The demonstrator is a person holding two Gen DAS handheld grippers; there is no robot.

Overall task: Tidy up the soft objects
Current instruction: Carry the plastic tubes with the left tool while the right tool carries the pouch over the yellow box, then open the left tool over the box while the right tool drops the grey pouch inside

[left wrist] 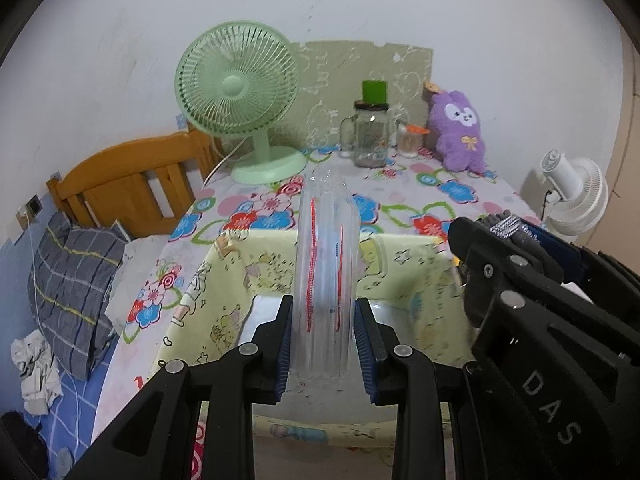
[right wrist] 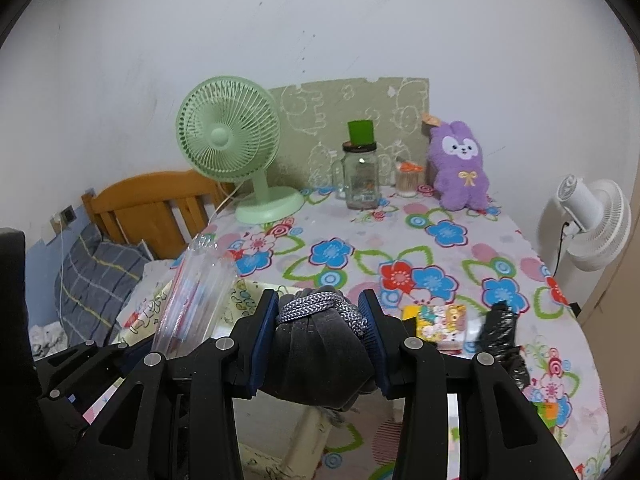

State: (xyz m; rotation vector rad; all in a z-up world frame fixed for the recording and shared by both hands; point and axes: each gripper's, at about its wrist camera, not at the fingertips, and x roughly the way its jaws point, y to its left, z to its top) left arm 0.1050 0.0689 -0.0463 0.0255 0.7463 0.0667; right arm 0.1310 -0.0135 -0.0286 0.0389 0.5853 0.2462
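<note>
Left wrist view: left gripper [left wrist: 323, 344] is clamped on a clear plastic pouch [left wrist: 325, 280], long axis pointing away, directly over the yellow fabric bin [left wrist: 420, 276].

Right wrist view: right gripper [right wrist: 318, 344] is squeezed onto a dark grey knit bundle [right wrist: 320, 356], above the bin's rim [right wrist: 248, 292], the pouch just left.

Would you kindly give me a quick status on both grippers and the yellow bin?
Left gripper shut on clear plastic pack. Right gripper shut on dark fabric bundle. Both over the open yellow fabric bin. Nothing blocking.
</note>
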